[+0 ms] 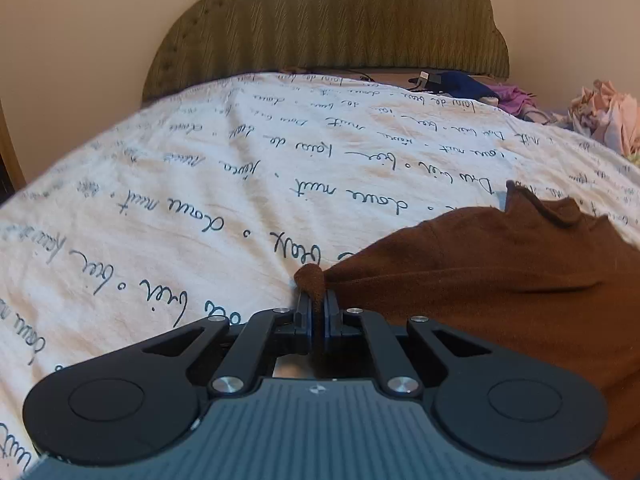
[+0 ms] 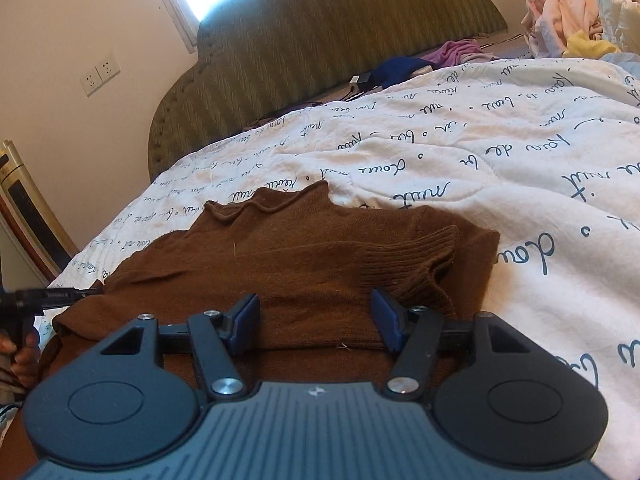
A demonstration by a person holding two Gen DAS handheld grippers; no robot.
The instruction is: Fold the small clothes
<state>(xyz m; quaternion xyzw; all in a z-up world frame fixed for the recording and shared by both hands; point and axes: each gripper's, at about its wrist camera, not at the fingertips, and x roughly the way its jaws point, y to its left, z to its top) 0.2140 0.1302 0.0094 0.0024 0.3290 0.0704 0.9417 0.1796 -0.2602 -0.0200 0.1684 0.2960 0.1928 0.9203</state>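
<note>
While the left hand-held gripper [image 1: 317,312] pinches the brown sweater [image 1: 500,264], the right [image 2: 316,320] gapes above it.

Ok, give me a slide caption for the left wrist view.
Left claw shut on a bunched corner of the brown sweater, lying on the script-printed quilt.

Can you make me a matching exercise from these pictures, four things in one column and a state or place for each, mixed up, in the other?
Things:
1. left gripper
2. right gripper
3. brown sweater
4. pile of pale clothes

States or places:
A. heaped at the far right of the bed
B. fingers apart, above the sweater's near edge
C. spread on the script-printed quilt, ribbed cuff folded over it
D. clamped on a bunched corner of brown knit

Pairs: 1-D, 2-B, 3-C, 4-A
</note>
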